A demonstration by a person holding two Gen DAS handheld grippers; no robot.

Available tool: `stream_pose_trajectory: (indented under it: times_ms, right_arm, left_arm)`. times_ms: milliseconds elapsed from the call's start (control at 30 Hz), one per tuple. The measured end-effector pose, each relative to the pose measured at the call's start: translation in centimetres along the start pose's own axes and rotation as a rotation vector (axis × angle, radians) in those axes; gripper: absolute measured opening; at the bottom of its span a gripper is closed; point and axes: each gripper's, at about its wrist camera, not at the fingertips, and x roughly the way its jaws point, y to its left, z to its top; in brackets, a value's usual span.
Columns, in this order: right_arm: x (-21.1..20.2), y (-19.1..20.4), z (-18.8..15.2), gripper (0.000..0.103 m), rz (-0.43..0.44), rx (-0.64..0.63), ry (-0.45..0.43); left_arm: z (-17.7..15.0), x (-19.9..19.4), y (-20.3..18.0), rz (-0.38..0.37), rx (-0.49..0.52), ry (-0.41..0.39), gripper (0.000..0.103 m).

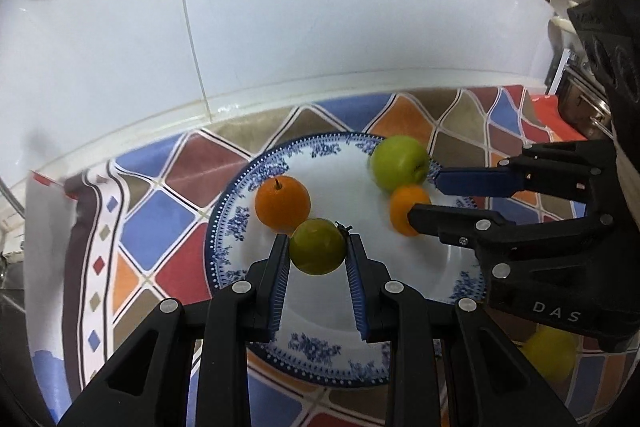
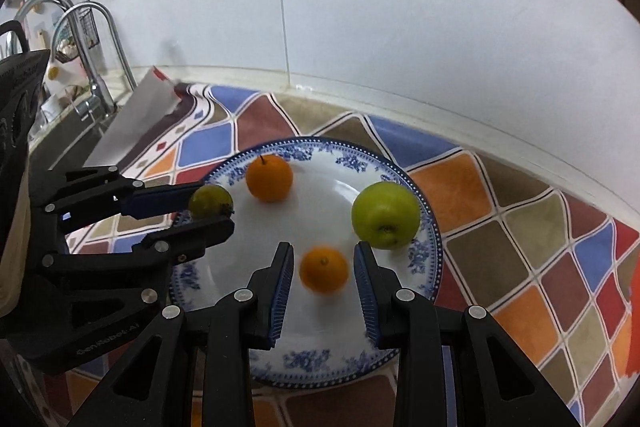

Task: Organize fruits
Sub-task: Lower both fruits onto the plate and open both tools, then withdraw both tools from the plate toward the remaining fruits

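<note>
left gripper point(image 1: 318, 247) clamped on dull green fruit point(image 1: 318, 247), right gripper point(image 2: 323, 269) clamped on small orange point(image 2: 323, 269); both over blue-patterned plate point(image 2: 320, 367), likely being gathered there. larger orange point(image 2: 269, 177), green apple point(image 2: 385, 215) resting on plate.

Over the blue-patterned plate point(image 2: 430, 227), the right gripper point(image 2: 322, 259) grips a small orange point(image 2: 324, 269), the left gripper point(image 2: 208, 209) a dull green fruit point(image 2: 210, 199), beside another orange point(image 2: 269, 177) and a green apple point(image 2: 386, 215).

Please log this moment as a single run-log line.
left gripper: shut on small green fruit | right gripper: shut on small orange | plate: holds large orange, green apple
</note>
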Motion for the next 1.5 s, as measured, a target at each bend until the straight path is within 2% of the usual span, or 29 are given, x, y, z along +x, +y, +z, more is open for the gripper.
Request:
stream_pose_trajectory:
  times_ms: [200, 433, 533, 700, 900, 1233, 1500]
  right_arm:
    - [1.0, -0.5, 0.3, 0.032, 0.002, 0.006, 0.013]
    - [0.6, -0.7, 0.0, 0.033, -0.010, 0.056, 0.010]
    - [-0.5, -0.7, -0.3, 0.037, -0.031, 0.075, -0.006]
    - [-3.4, -0.6, -1.0, 0.058, -0.085, 0.127, -0.066]
    - [-7.0, 0.8, -2.1, 0.069, -0.143, 0.131, -0.146]
    - [-13.1, 3.6, -4.5, 0.073, -0.208, 0.124, -0.239]
    - [-16.0, 5.7, -6.3, 0.073, -0.235, 0.113, -0.273]
  left_arm:
    - [0.0, 1.4, 0.2, -0.015, -0.003, 0.028, 0.029]
    - [0.0, -0.2, 0.2, -0.008, -0.011, 0.001, 0.045]
    - [-0.1, -1.9, 0.1, 0.016, -0.014, -0.030, 0.053]
    - [-0.6, -5.3, -0.3, 0.048, -0.011, -0.094, 0.062]
    - [-1.7, -9.4, -0.9, 0.073, -0.013, -0.152, 0.071]
    - [-4.3, -15.0, -2.2, 0.114, 0.026, -0.236, 0.081]
    - [-6.9, -18.1, -2.9, 0.115, 0.045, -0.267, 0.083]
